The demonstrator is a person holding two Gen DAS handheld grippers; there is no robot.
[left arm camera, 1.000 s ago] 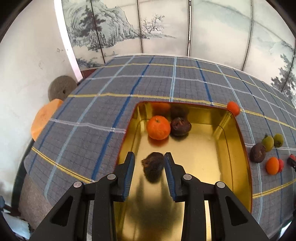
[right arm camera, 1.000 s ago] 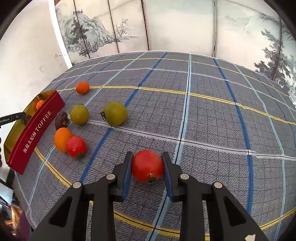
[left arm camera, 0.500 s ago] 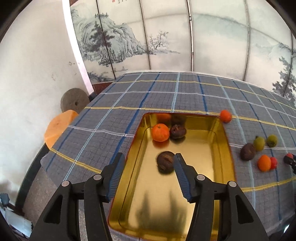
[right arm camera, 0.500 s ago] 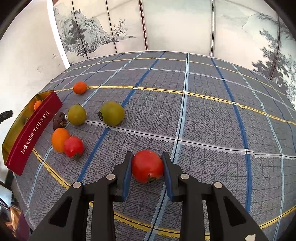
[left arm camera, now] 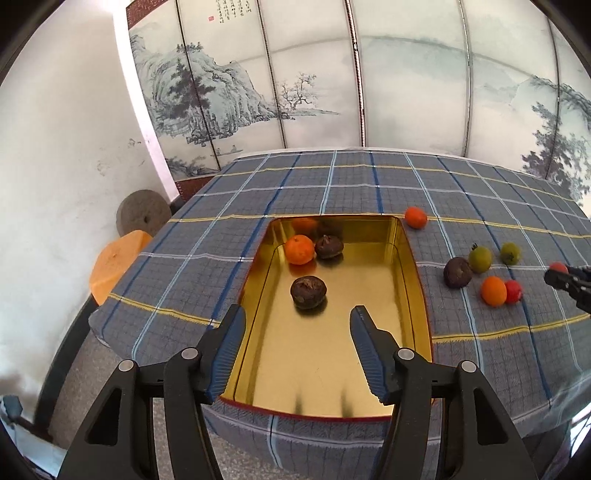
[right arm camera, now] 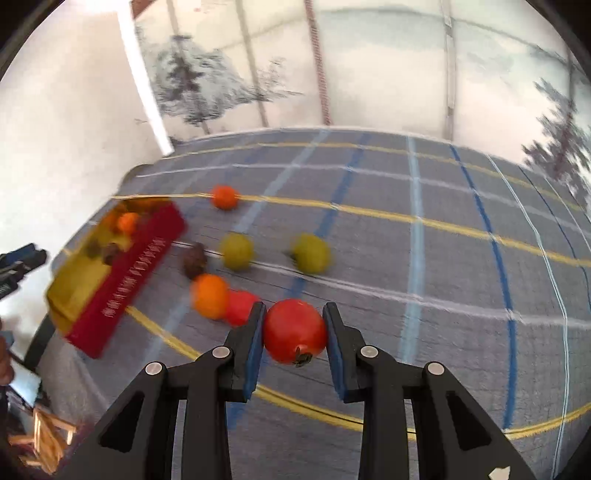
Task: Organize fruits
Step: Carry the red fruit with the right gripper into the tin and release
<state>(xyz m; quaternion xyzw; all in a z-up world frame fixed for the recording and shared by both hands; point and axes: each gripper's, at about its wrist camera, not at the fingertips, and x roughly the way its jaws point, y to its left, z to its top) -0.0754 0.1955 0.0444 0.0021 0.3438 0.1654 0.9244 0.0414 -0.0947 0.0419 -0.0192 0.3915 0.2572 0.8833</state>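
While I watch remotely: my left gripper (left arm camera: 297, 325) hangs spread over the gold tray (left arm camera: 413, 266)
Right gripper (right arm camera: 294, 334): clenched around a red fruit (right arm camera: 294, 330)
Tray: one orange (left arm camera: 299, 249), two brown fruits (left arm camera: 308, 292)

text: none legible | tin side (right arm camera: 125, 280): print blurred | screen (left arm camera: 229, 11): calligraphy unreadable

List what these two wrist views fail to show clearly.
- Left wrist view: the right gripper is cut off by the frame's right edge; only its tips and a sliver of the round red fruit it holds show.
- Right wrist view: motion blur smears the white lettering on the red tin wall; it cannot be read.
- Right wrist view: the small red fruit is partly hidden behind the orange fruit and the jaws.
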